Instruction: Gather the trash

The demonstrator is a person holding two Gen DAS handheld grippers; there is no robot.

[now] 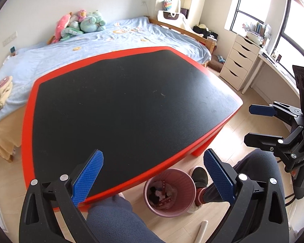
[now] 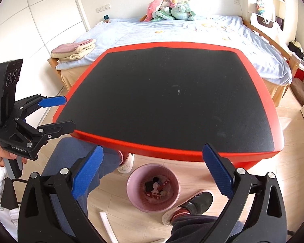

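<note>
Left gripper (image 1: 154, 179): jaws spread wide, nothing between the blue pads (image 1: 88, 177). It hangs over the near table edge and the floor. Same gripper shows in the right view (image 2: 59, 113), off to the table's left corner, also agape and holding nothing.

Right gripper (image 2: 152, 172): jaws wide apart, empty, above the near edge of the table. In the left view it sits at the right (image 1: 253, 123), beside the table corner, gap clear.

Below, on the wood floor (image 2: 293, 162): pink bin (image 2: 131, 192), just in front of the table's near edge, between the person's feet. Trash (image 2: 157, 188) is inside it: a red wrapper or box, dark bits, pale crumpled pieces. Can't tell exact items.

White stick-like thing (image 2: 107, 224) lies on the floor near the bin, apart from it. Grey slipper (image 2: 194, 202) just right of the bin.

Table (image 2: 192, 151): red rim, black mat top (image 2: 168, 101), only faint pale specks on it.

Beyond: bed (image 2: 192, 32) with blue sheet touching the table's far side, folded towels (image 2: 75, 50) at its left corner, plush toys (image 2: 170, 10) against the wall. White drawers (image 1: 239, 60) under the window.
</note>
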